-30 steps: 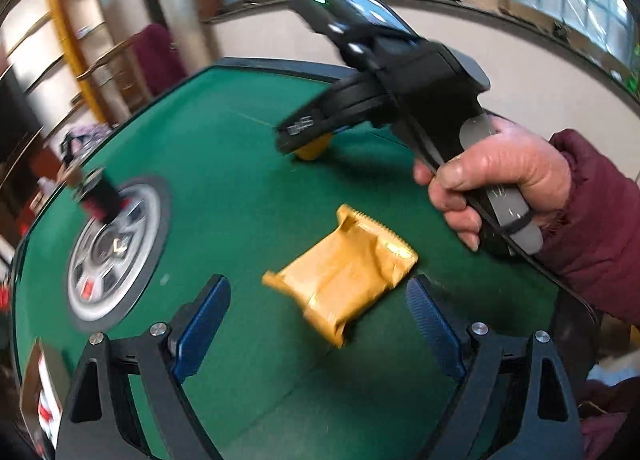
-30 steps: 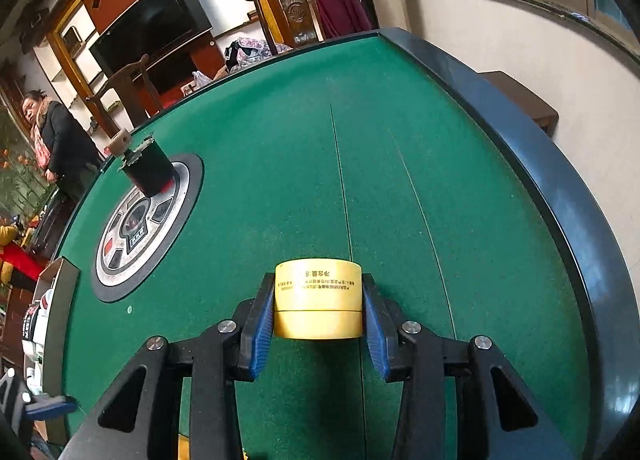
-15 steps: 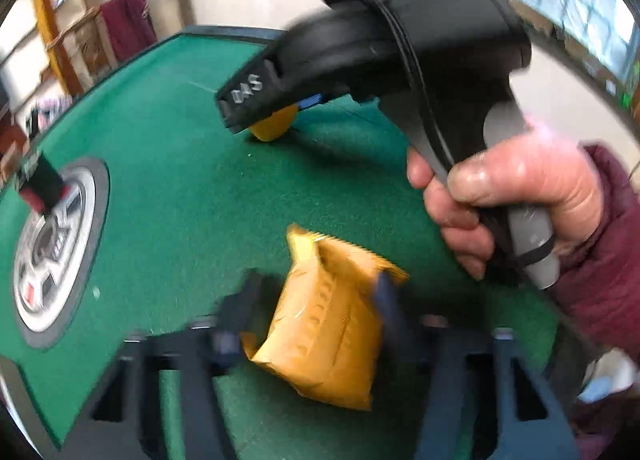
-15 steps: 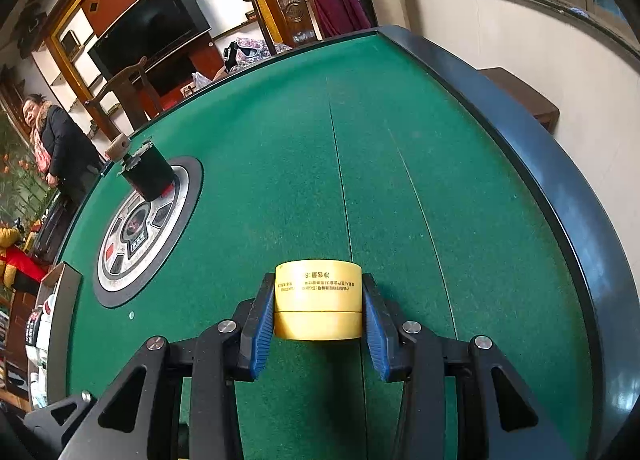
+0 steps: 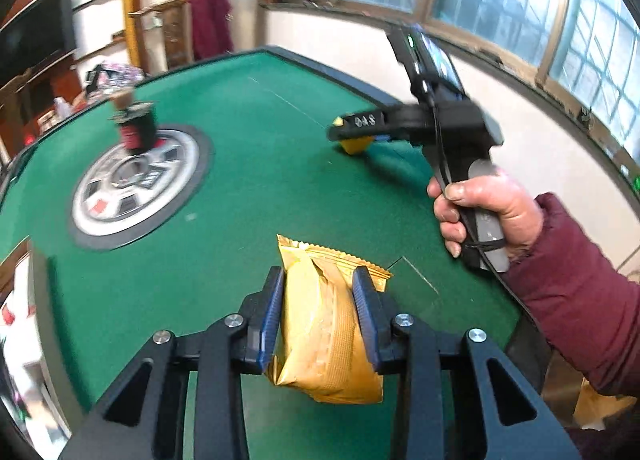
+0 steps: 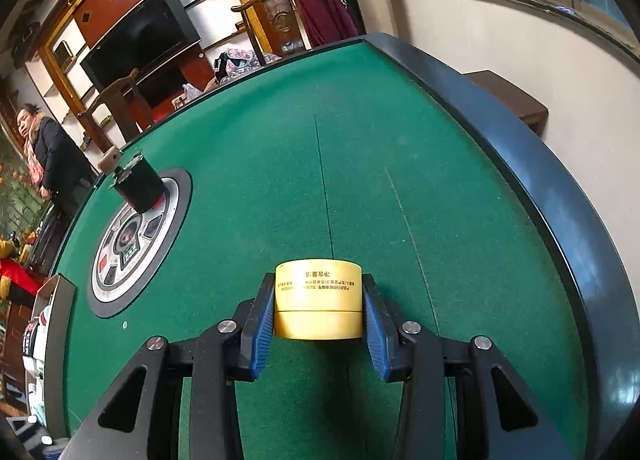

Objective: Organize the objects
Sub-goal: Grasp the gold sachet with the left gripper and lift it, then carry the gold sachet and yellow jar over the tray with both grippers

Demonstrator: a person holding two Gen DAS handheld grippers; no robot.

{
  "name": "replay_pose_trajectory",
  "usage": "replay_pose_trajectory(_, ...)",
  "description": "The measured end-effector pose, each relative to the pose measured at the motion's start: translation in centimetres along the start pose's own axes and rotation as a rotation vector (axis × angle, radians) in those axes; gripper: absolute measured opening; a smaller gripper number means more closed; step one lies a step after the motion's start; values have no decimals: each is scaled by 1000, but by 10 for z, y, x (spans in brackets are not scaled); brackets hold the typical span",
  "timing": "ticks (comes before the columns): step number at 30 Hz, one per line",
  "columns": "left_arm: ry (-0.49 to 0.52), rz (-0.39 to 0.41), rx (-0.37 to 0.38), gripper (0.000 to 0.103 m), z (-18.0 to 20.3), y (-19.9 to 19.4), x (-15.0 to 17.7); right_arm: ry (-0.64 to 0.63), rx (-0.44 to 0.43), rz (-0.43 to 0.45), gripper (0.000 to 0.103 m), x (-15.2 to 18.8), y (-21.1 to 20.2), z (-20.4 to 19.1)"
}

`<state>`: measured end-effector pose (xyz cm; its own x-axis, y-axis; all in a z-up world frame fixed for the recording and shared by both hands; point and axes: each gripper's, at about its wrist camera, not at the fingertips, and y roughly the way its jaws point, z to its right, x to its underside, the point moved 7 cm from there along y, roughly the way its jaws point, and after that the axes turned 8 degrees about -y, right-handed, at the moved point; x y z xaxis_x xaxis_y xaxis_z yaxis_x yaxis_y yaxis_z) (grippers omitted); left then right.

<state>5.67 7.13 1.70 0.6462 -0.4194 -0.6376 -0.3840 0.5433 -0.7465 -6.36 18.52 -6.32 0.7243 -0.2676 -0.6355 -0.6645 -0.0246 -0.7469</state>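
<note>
The left gripper (image 5: 318, 308) pinches a crinkled gold foil snack packet (image 5: 326, 324) above the green felt table (image 5: 280, 187); no print shows on it. The right gripper (image 6: 319, 308) clasps a squat yellow round jar (image 6: 318, 304) resting on the felt, its label a few lines of small Chinese characters, upside down and unreadable. The right gripper's body reads "DAS", blurred.
</note>
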Motion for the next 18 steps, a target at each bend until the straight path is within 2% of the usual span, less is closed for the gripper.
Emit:
replay_pose_trajectory(7, -167, 124, -24, 34, -45, -59, 20, -15, 9, 20, 43, 0, -2, -4)
replay_pose_trajectory(15, -343, 254, -151, 34, -123, -138, 37, -79, 33, 41, 43, -1, -9, -25)
replay_pose_trajectory(18, -394, 292, -190, 34, -153, -156, 37, -101, -7, 38, 43, 1, -18, -49)
